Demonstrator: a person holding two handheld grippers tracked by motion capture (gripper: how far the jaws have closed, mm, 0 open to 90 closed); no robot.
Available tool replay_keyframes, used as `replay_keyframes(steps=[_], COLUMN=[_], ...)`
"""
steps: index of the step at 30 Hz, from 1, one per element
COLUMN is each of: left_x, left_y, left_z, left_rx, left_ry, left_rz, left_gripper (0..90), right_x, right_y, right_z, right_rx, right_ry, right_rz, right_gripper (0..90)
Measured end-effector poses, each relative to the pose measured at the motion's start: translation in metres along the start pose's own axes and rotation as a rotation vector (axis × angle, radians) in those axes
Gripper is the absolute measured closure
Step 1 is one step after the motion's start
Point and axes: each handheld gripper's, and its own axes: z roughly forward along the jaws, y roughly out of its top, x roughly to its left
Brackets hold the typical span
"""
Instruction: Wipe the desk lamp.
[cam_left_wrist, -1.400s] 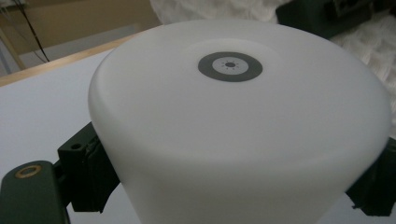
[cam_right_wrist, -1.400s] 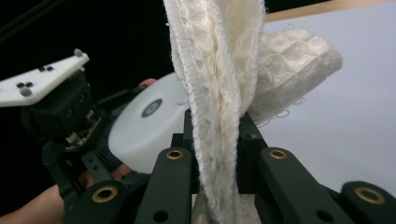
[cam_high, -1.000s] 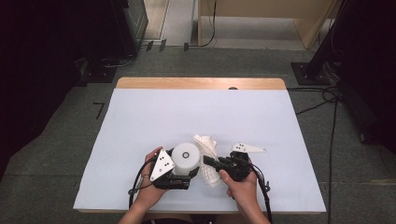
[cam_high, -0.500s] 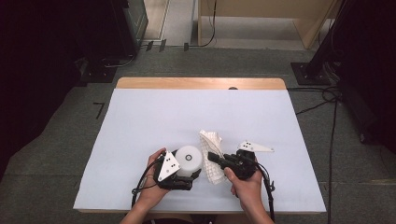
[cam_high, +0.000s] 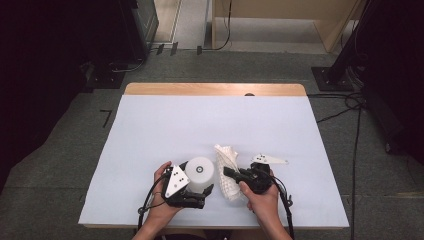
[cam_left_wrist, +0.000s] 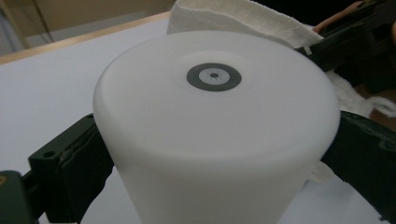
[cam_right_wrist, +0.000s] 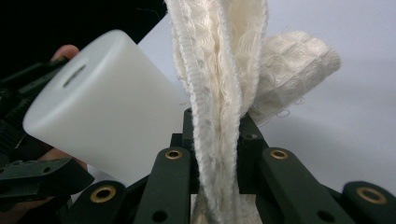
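Sitting upside down near the front edge of the table (cam_high: 150, 125), the white cup (cam_high: 199, 172) is smooth and slightly tapered, with a small grey ring mark on its flat base, and the left gripper (cam_high: 202, 192) has it clamped between both jaws from the side. Right beside it, the right gripper (cam_high: 231, 175) is pinched tight on a cream waffle-weave cloth (cam_high: 227, 170) that stands up in folds. Both hands lie low at the table's near edge.
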Motion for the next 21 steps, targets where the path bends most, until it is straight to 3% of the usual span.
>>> replay_keyframes(steps=[2, 4, 8, 13, 16, 21], left_x=[-0.002, -0.001, -0.003, -0.002, -0.001, -0.001], left_y=[0.000, 0.000, 0.000, 0.001, 0.003, 0.005], left_z=[0.001, 0.001, 0.000, -0.002, -0.002, -0.002], left_rx=[0.006, 0.007, -0.005, -0.026, -0.028, -0.038], left_ry=[0.047, 0.040, 0.039, 0.030, 0.022, 0.004], left_rz=[0.003, -0.017, 0.002, 0.039, 0.049, 0.046], left_gripper=[6.7, 8.5, 8.6, 9.0, 9.0, 9.1], right_x=[0.000, 0.000, 0.001, 0.002, 0.008, 0.022], right_y=[-0.002, -0.005, -0.012, -0.011, -0.003, 0.014], right_z=[0.003, 0.006, 0.015, 0.015, 0.007, -0.014], right_rx=[0.011, 0.027, 0.060, 0.051, 0.018, -0.066], right_ry=[-0.004, -0.017, -0.031, 0.049, 0.091, 0.132], right_rz=[-0.001, -0.006, 0.004, 0.068, 0.068, 0.029], right_gripper=[79.0, 79.0, 79.0, 79.2, 79.2, 79.1])
